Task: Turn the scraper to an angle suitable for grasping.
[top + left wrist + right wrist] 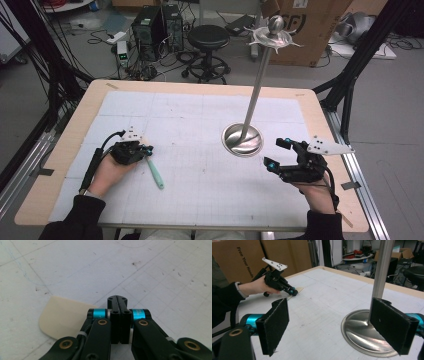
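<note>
A: High view first: left gripper [145, 150] low over the table [60, 150], palm wrapped round its body, wrist resting on the white gridded mat [200, 120]. Jaws pressed together.

B: Pinching anything?

A: Cannot tell for sure. Left gripper view: black jaws flat against each other, cream spatula blade [60, 317] lying on the mat just beside and partly beneath. Smooth, rounded at the corners. Seen from above, pale green handle [155, 174] running away from the jaw tips toward the person.

B: And the other side?

A: Right gripper [277, 152] held level, hand behind it, dark sleeve at the wrist. Jaws spread wide, black foam-like pads [275, 322] facing each other, nothing between. Just beyond: polished metal stand [242, 140], round dished base, slim leaning pole, ball on top.
</note>
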`<state>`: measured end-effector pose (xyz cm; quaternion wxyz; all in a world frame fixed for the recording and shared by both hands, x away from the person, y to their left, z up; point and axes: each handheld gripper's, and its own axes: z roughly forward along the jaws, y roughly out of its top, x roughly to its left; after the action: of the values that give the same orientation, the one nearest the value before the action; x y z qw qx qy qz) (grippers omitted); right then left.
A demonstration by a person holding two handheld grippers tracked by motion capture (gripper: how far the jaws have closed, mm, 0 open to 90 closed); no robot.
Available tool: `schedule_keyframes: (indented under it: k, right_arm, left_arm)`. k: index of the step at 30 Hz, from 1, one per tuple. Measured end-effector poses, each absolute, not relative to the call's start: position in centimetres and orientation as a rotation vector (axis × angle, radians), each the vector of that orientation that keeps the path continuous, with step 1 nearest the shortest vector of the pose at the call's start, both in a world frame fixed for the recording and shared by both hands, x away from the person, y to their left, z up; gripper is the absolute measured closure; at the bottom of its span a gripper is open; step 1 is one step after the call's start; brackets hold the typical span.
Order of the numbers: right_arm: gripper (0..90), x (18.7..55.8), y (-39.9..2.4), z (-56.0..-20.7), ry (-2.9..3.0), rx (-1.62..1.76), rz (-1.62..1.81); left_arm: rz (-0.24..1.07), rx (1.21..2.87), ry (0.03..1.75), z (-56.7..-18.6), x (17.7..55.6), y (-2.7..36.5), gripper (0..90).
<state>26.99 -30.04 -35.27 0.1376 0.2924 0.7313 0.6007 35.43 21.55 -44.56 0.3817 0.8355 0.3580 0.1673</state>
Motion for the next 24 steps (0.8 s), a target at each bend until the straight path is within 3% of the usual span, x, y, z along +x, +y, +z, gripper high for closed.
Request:
schedule_keyframes:
  k: [24]
  right_arm:
    - [15.0, 29.0, -28.2, -35.3, 2.164, 0.789, 1.742]
  left_arm:
    - [0.435, 2.106, 0.981, -44.5, 29.7, 25.6, 89.8]
